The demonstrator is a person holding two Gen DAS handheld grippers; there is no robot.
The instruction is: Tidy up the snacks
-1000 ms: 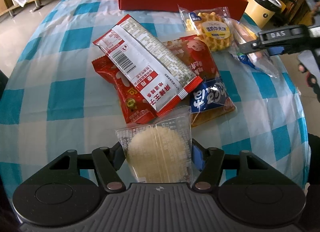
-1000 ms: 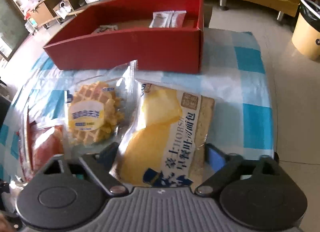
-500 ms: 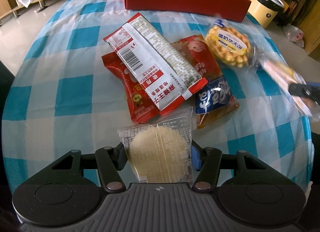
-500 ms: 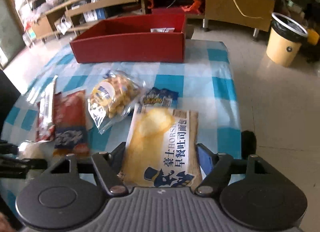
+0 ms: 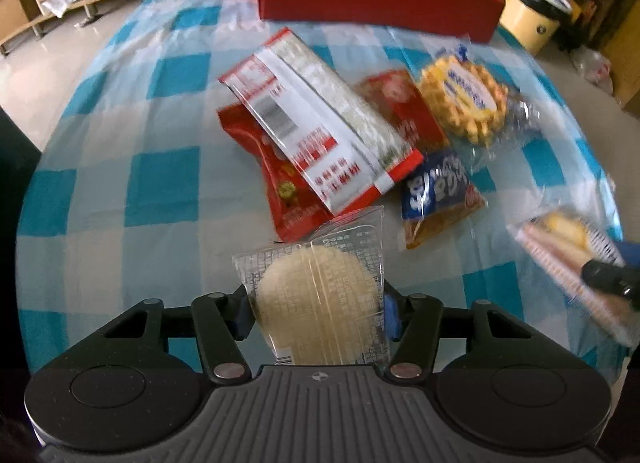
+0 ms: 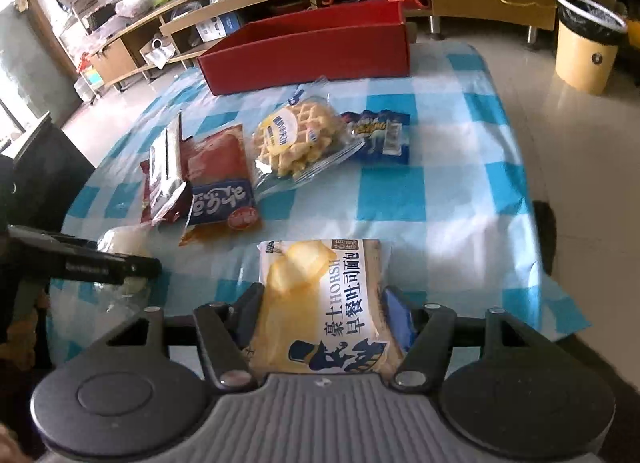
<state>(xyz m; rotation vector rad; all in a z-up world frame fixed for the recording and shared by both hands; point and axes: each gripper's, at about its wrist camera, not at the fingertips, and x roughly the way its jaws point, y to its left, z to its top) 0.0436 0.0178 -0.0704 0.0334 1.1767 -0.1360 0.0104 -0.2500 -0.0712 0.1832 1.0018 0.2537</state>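
The red box [image 6: 308,53] stands at the far end of the checked tablecloth [image 6: 452,167], and every place below is given from it. In the last second both tongs have drawn back from the box toward the near edge, each lifting a packet off the pile. I judge the picking is done and the carry to the box comes next.

The right gripper [image 6: 326,321] is closed on the toast bread pack [image 6: 324,303], held above the near edge, well apart from the box; that pack lay close before the box wall a second ago. The left gripper [image 5: 314,311] is clamped on the rice cracker packet [image 5: 320,291], also at the near end.

Left between them and the box are the long red-and-white packet [image 5: 320,119] on a red pouch [image 5: 280,171], the waffle pack [image 6: 298,135] nearest the box front, a blue-and-orange pouch [image 5: 440,191] and a small blue sachet [image 6: 378,135].

The left view is smeared by motion, so print is unreadable. The box's inside is hidden from both cameras — whether anything lies in it cannot be told.
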